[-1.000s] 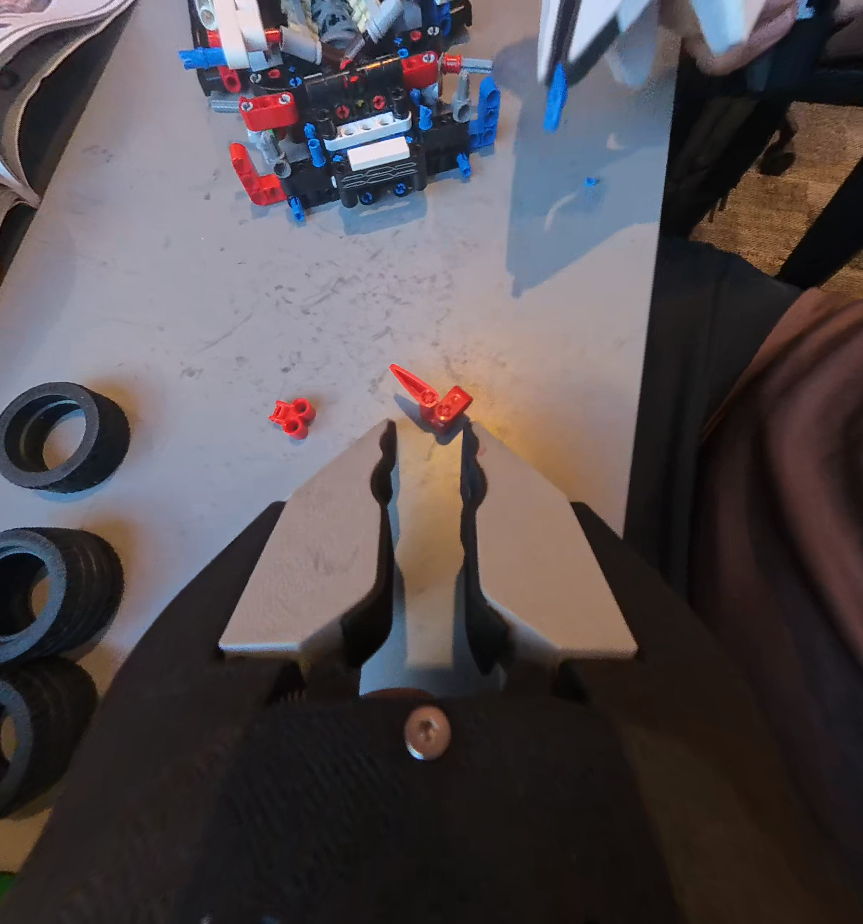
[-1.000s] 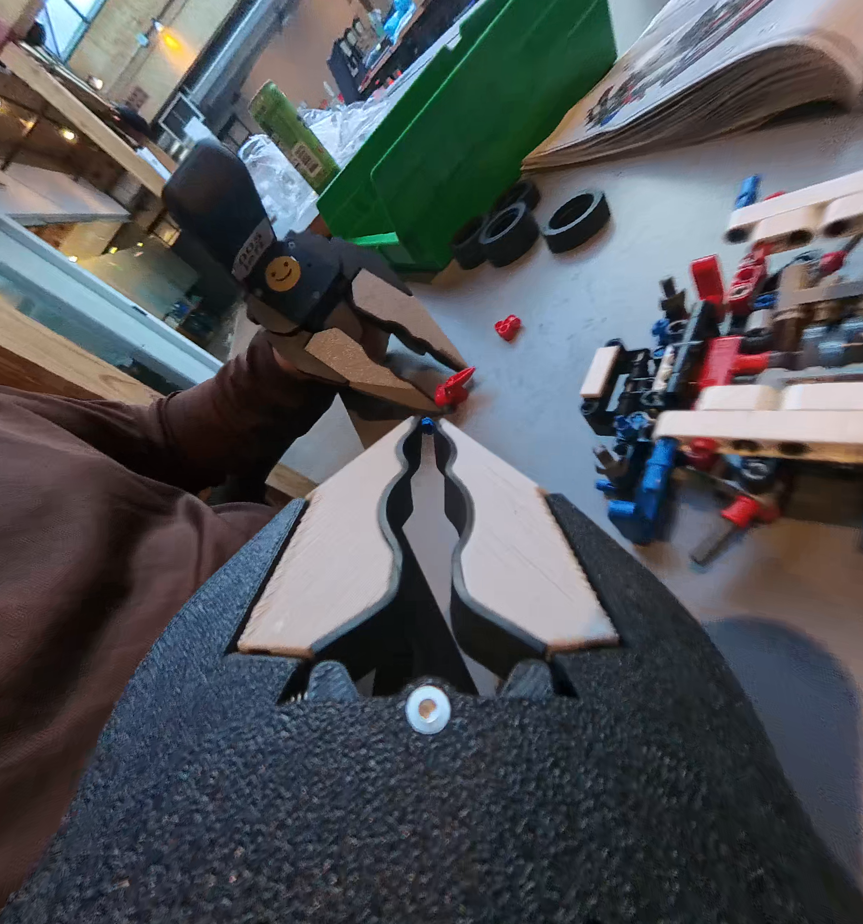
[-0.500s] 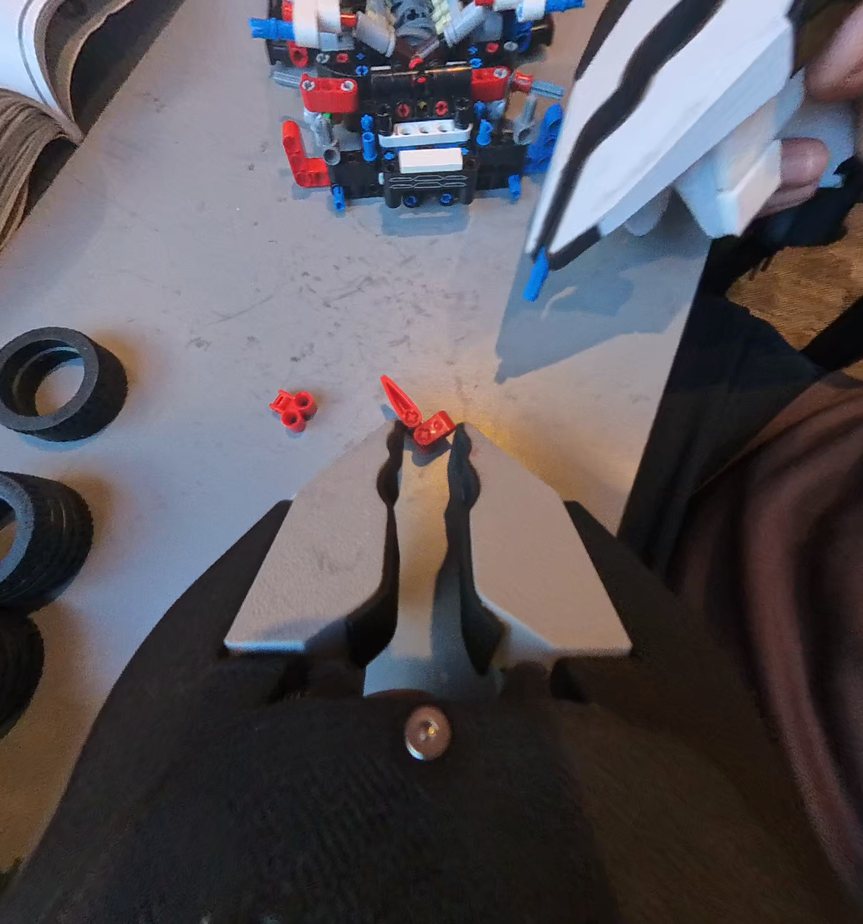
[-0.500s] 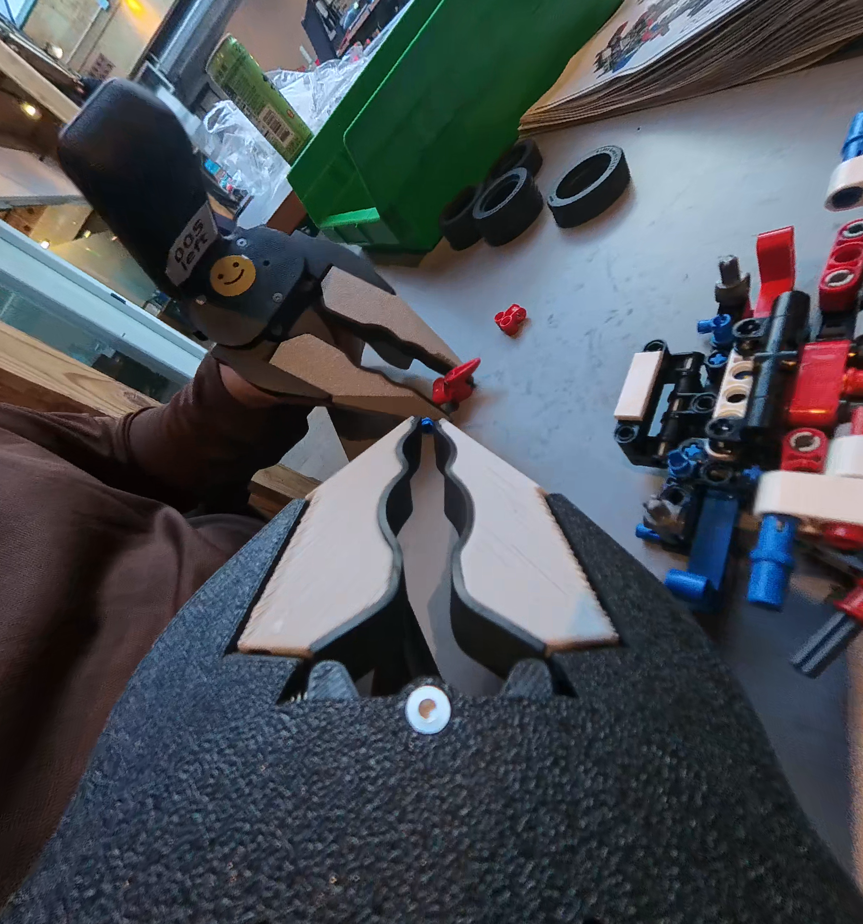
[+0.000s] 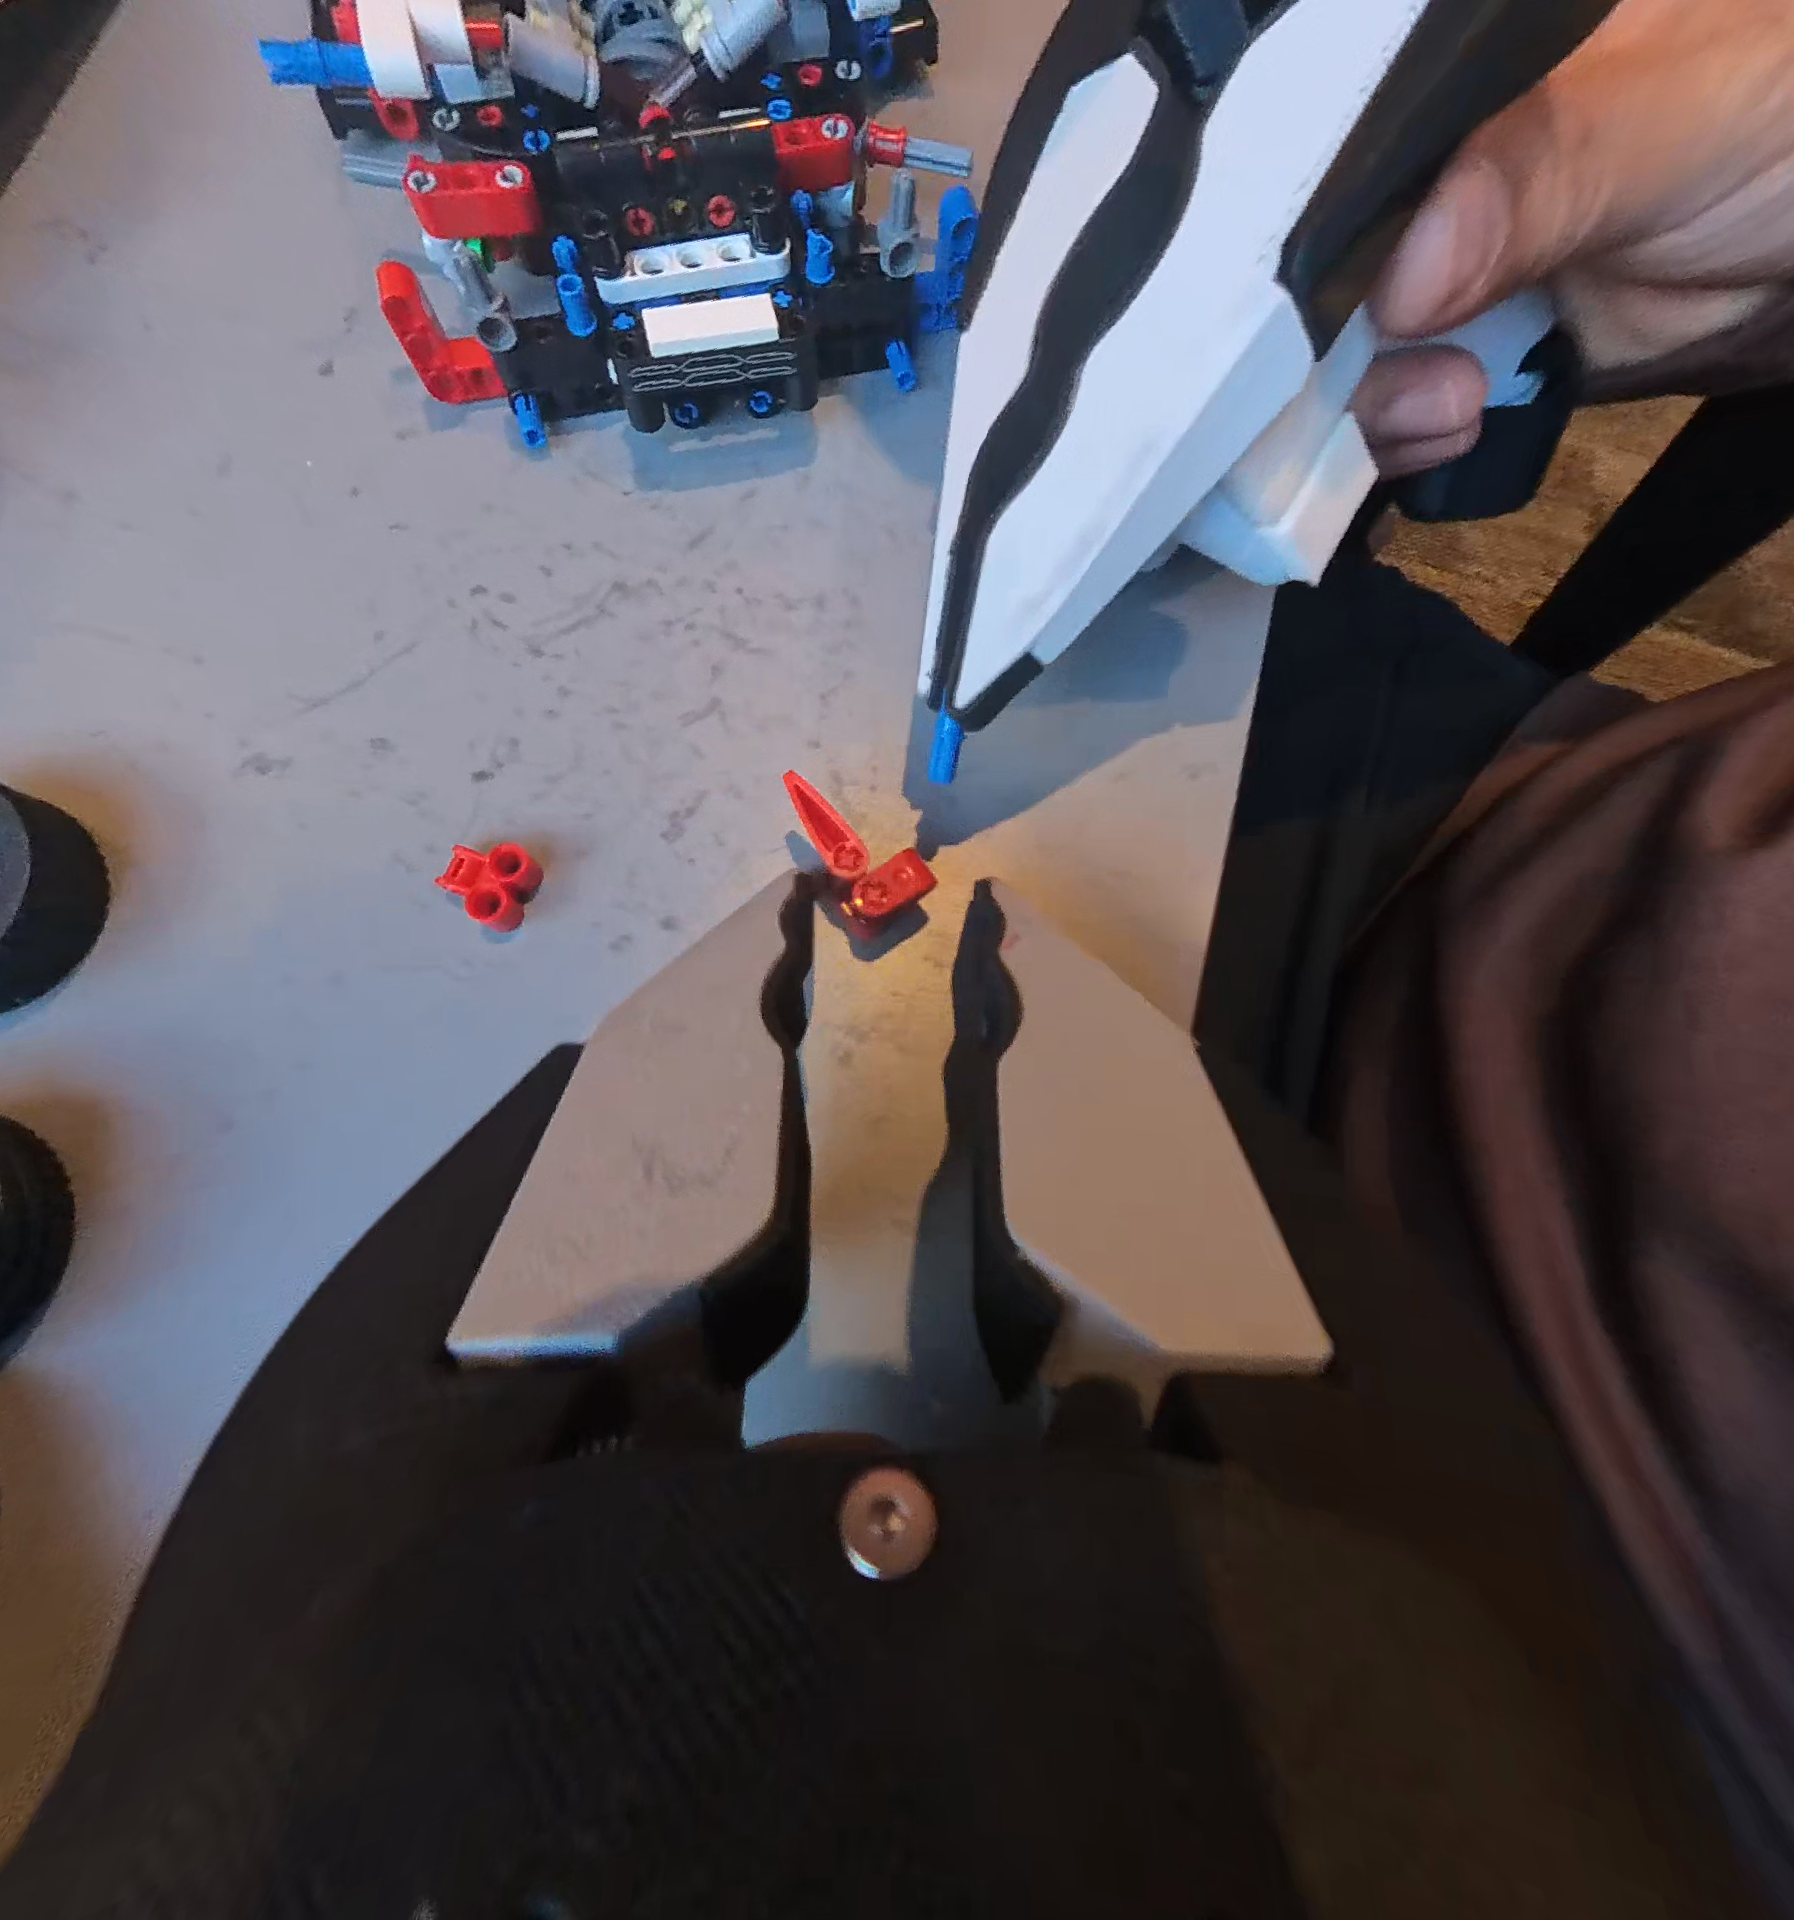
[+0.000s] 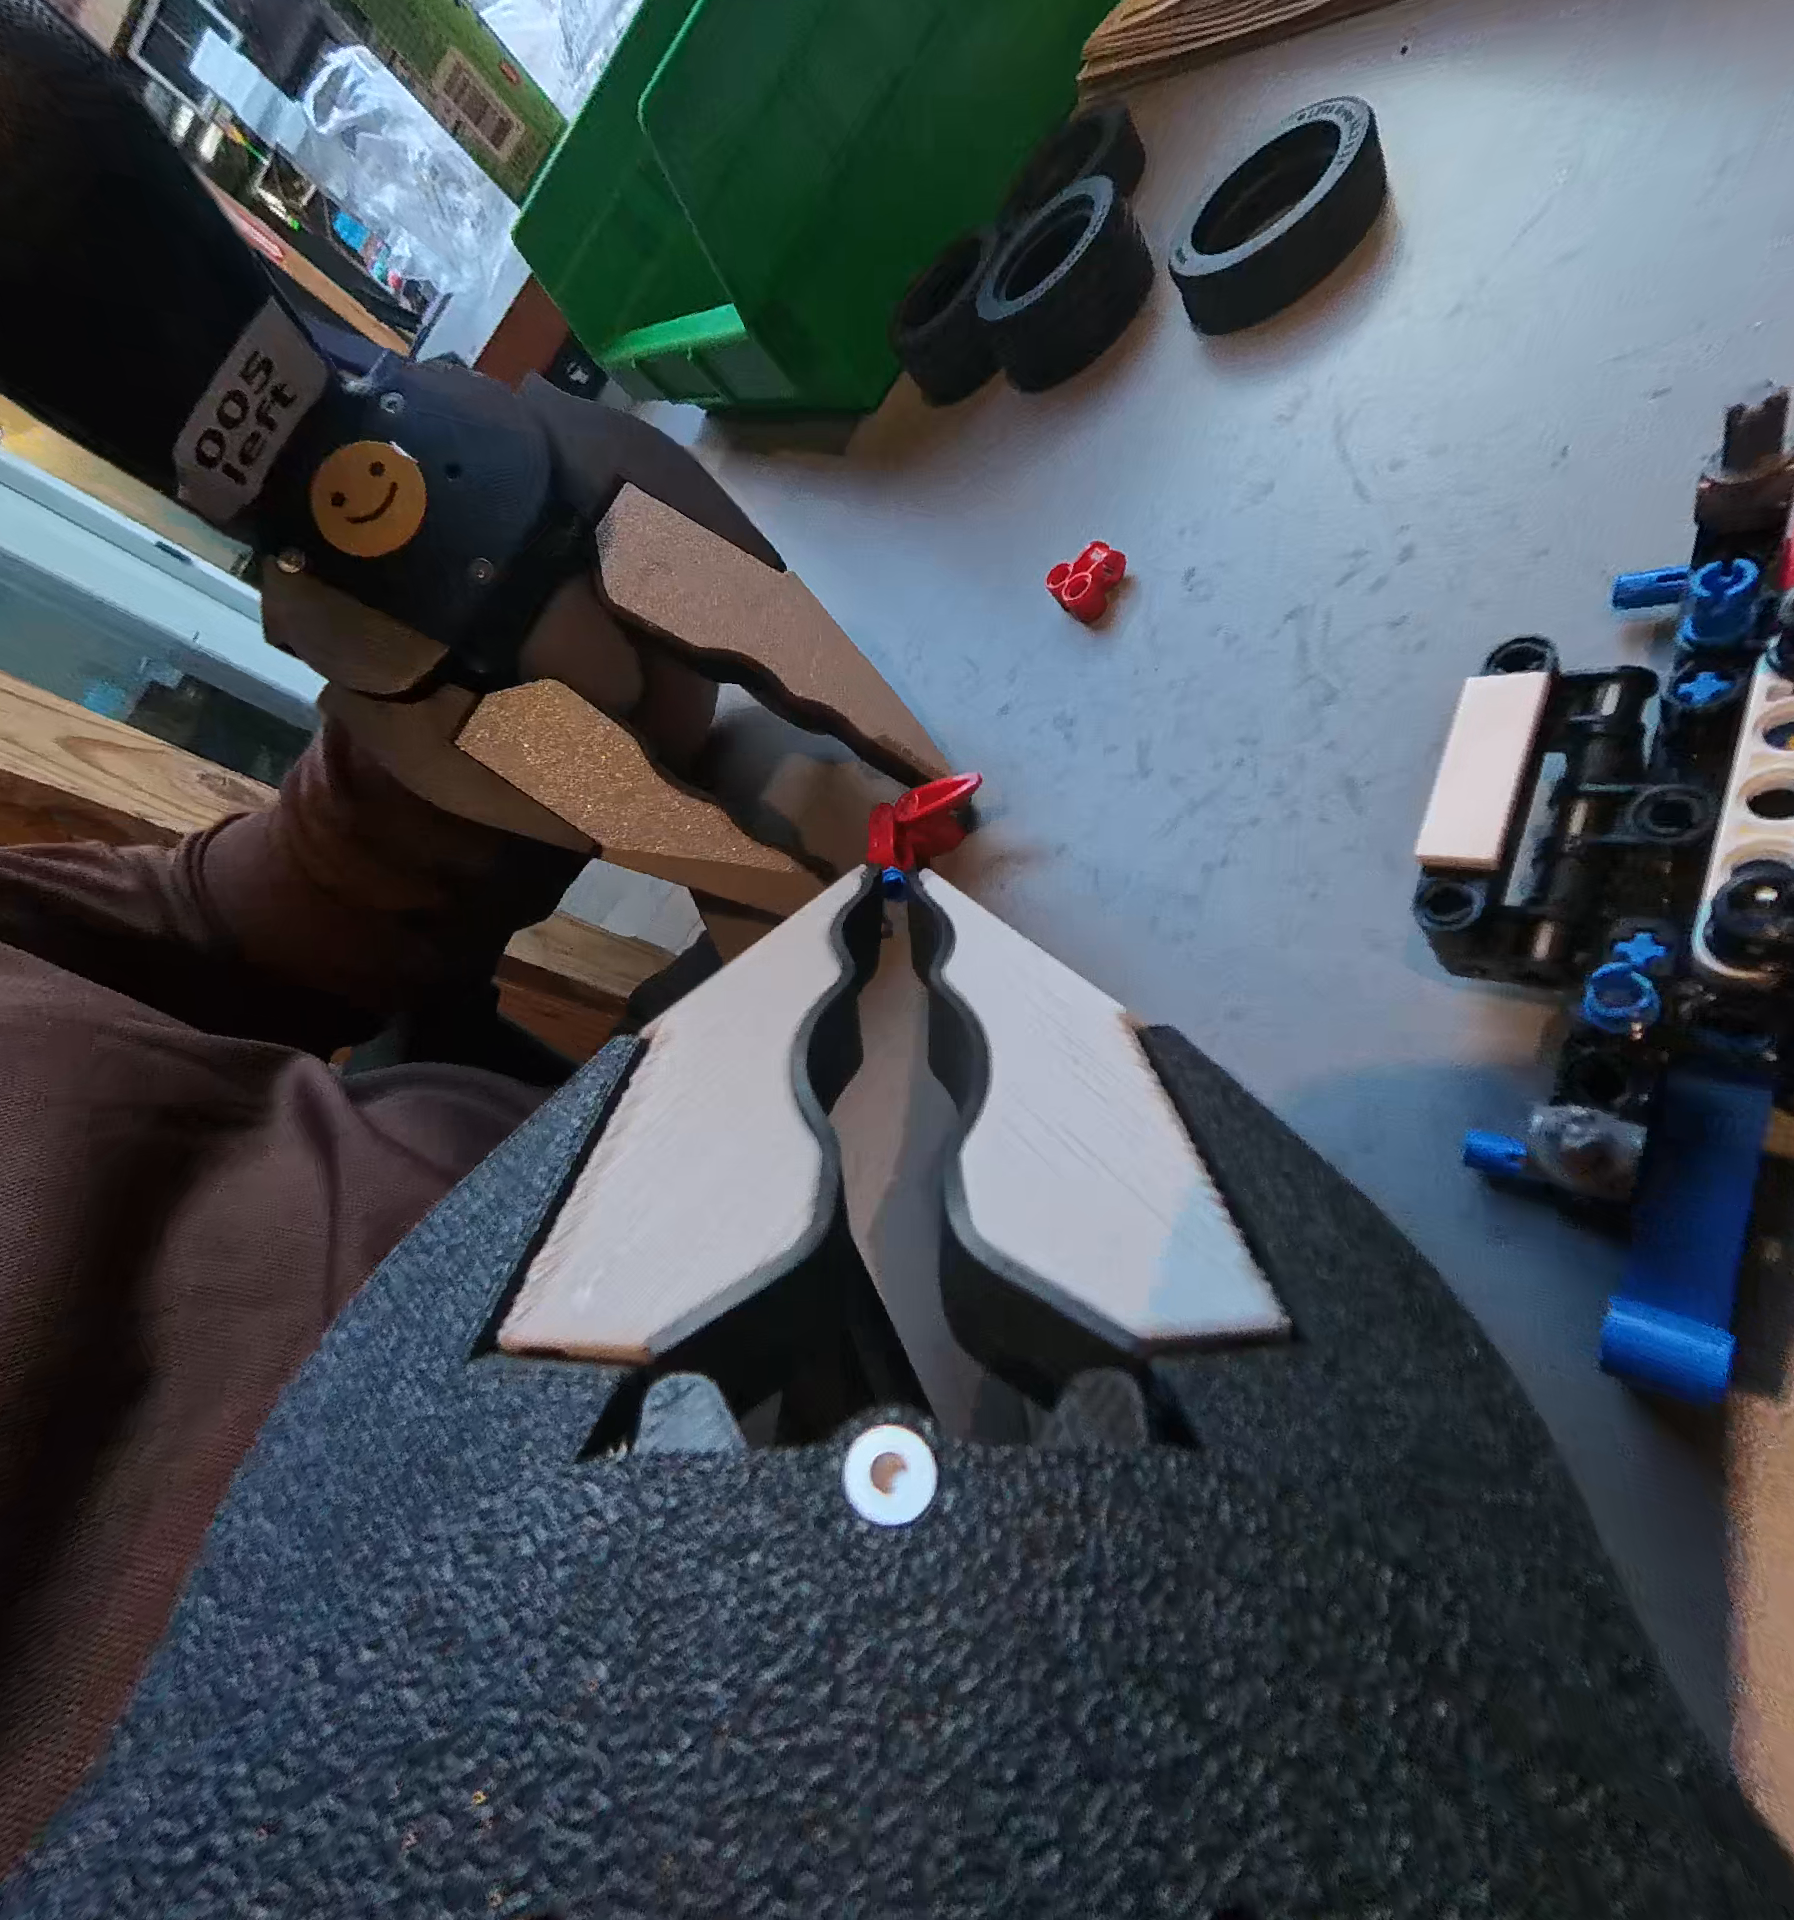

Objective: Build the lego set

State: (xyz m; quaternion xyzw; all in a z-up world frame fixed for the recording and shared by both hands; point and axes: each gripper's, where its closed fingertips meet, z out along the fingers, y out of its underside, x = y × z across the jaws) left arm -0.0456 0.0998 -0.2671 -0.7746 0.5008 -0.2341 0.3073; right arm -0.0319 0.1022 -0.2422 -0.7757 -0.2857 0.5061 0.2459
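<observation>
Counter (image 5: 249, 623): matt grey, scuffed. Tyres (image 6: 1277, 213) matt rubber, probably. Red pieces (image 5: 488, 883) glossy plastic. Tongs (image 6: 893, 883) housing rough-textured black; sleeve (image 6: 145, 1195) brown cloth.

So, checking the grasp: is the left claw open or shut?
Open. The left claw shows a clear gap between its tips, and the red piece lies on the table between them, unclamped.

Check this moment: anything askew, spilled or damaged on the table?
Nothing damaged or spilled. The pointed red lego piece lies loose on the grey table at the open left tongs; the right tongs pinch a small blue pin just above it.
</observation>
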